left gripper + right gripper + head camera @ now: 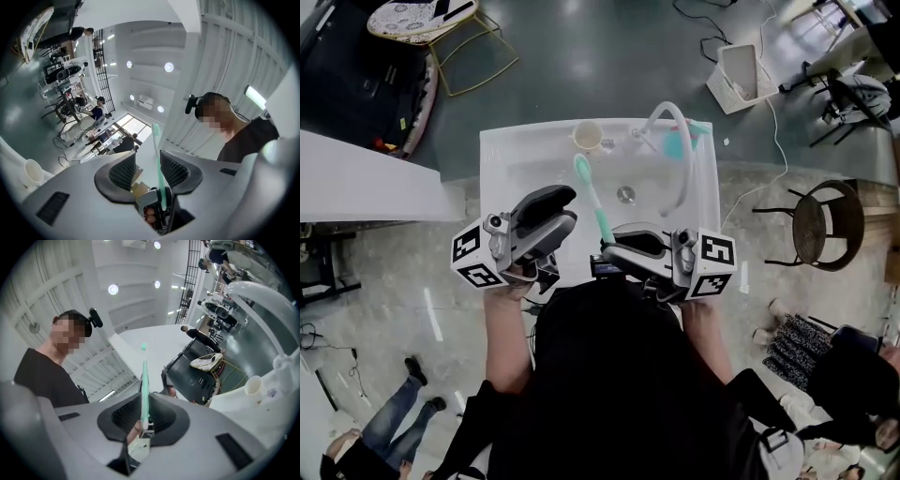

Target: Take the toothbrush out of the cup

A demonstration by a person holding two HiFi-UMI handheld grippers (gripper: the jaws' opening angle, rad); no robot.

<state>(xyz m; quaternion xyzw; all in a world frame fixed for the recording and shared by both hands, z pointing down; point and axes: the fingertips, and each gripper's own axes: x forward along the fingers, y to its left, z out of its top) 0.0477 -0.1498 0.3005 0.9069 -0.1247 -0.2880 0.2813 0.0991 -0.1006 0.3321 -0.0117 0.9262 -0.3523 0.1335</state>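
The main risk I see is the toothbrush (pixel 592 197) swinging or slipping. The right gripper (pixel 609 247) has it only by the lower end of the handle, so most of its length sticks out unsupported over the washbasin (pixel 502 150). A quick turn of that hand could make the smooth handle pivot between the pads or drop into the bowl. The left gripper (pixel 571 209) also sits close beside the shaft, and a careless sweep with it could knock the brush sideways out of the hold. If I carry the bristle end back toward the rear edge, it could catch the cup (pixel 587 136) and tip it. In the right gripper view, the right gripper (pixel 146 404) has its jaws drawn narrow and clamped on the toothbrush (pixel 145 380), which rises straight out of them. In the left gripper view, the left gripper (pixel 147 157) has its jaws moderately apart. The toothbrush (pixel 159 159) stands in the gap, nearer one pad, and I cannot tell whether it touches, though neither pad presses on it. The brush is clear of the cup, which stands empty at the washbasin's rear edge, well apart from both tools.
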